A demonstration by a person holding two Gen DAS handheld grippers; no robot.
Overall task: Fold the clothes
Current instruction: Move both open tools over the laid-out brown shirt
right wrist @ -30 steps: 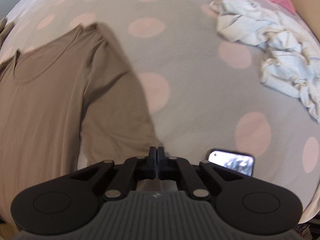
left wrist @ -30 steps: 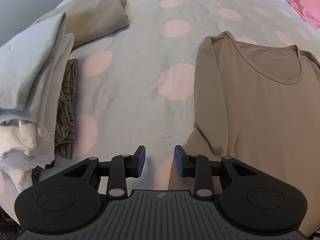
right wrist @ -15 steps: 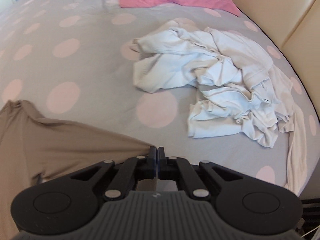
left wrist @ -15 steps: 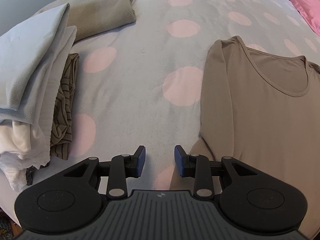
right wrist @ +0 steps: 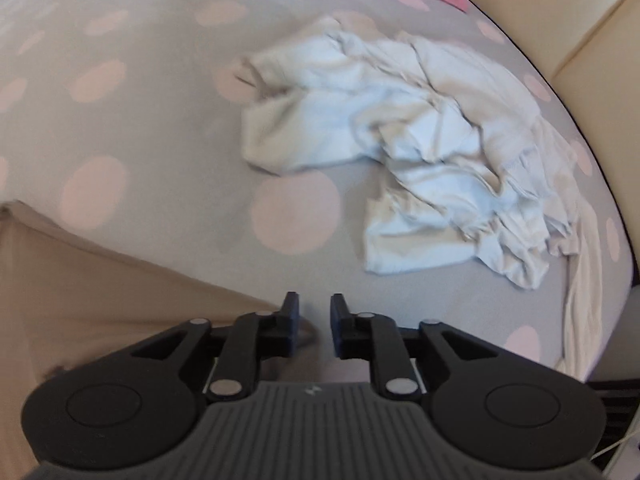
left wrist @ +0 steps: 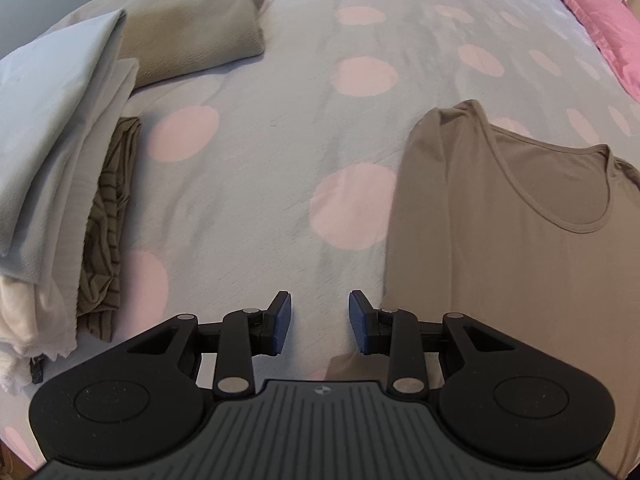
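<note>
My left gripper [left wrist: 319, 322] hangs at the bottom centre of the frame, its two blue-padded fingers [left wrist: 280, 320] parted with nothing between them, above the grey bedspread with pale pink dots [left wrist: 280, 152]. At the right lies the taupe long-sleeved top with a scooped neckline [left wrist: 520, 248], spread flat, its near edge just beside my right-hand pad. Along the left edge sits a pile of folded clothes: a pale blue-grey piece [left wrist: 52, 128] on top, a brown striped one [left wrist: 106, 232] under it, a beige one [left wrist: 192, 28] behind. A pink pillow [left wrist: 600, 20] shows at the upper right.
</note>
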